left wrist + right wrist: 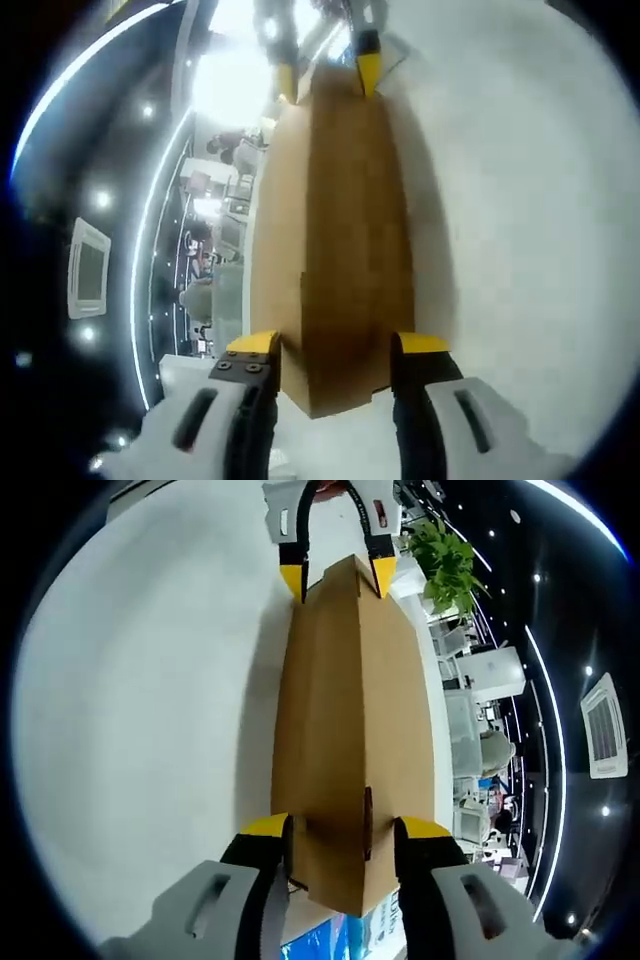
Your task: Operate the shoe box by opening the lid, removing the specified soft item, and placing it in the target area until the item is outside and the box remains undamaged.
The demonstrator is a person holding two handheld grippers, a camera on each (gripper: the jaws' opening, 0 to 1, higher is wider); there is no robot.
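While a plant (pixel 443 555) stood beyond the box's (pixel 350 730) far end, nothing blocked either gripper. The plain brown box lay shut on the white table (pixel 140 710). The left gripper (pixel 335 345) and right gripper (pixel 342 825) clamped its opposite ends.

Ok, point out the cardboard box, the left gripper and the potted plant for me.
cardboard box (pixel 350 730), right gripper view, on its brown top face.
left gripper (pixel 335 350), left gripper view, midway between its yellow fingertips, clamped on the box end.
potted plant (pixel 445 560), right gripper view, on its green leaves.
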